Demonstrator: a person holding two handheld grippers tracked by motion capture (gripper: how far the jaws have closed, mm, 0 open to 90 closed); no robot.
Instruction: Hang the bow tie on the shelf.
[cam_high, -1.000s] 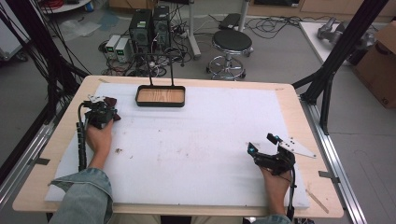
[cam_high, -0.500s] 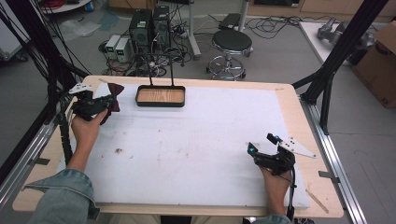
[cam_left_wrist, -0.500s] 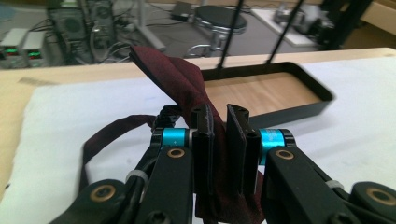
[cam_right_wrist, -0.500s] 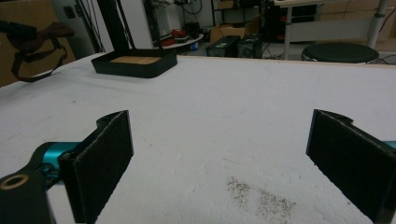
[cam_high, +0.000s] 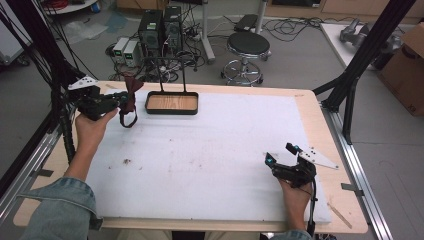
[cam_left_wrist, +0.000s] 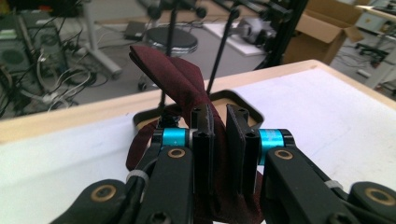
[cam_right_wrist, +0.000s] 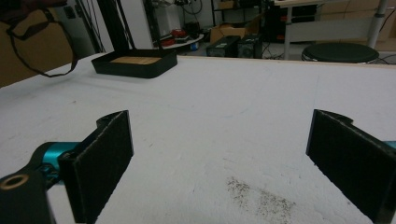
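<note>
A dark red bow tie (cam_high: 131, 94) with a thin black strap hangs in the air at the table's far left, and my left gripper (cam_high: 120, 101) is shut on it. In the left gripper view the bow tie (cam_left_wrist: 175, 79) rises between and beyond the two nearly closed jaws. Just right of it stands a black tray (cam_high: 171, 103) with a wooden floor and a tall wire stand. My right gripper (cam_high: 281, 155) rests low over the white mat near the right front, open, with nothing between its pads (cam_right_wrist: 105, 158).
A white mat (cam_high: 210, 150) covers most of the wooden table (cam_high: 320, 125). Dark crumbs lie on the mat (cam_high: 126, 161). Black frame posts (cam_high: 350, 85) stand at the table's sides. A stool (cam_high: 247, 47) and computer cases (cam_high: 160, 27) sit on the floor beyond.
My left gripper has carried the bow tie from the mat's left side up and away toward the far left corner, lifting it off the surface. The right gripper has stayed put.
</note>
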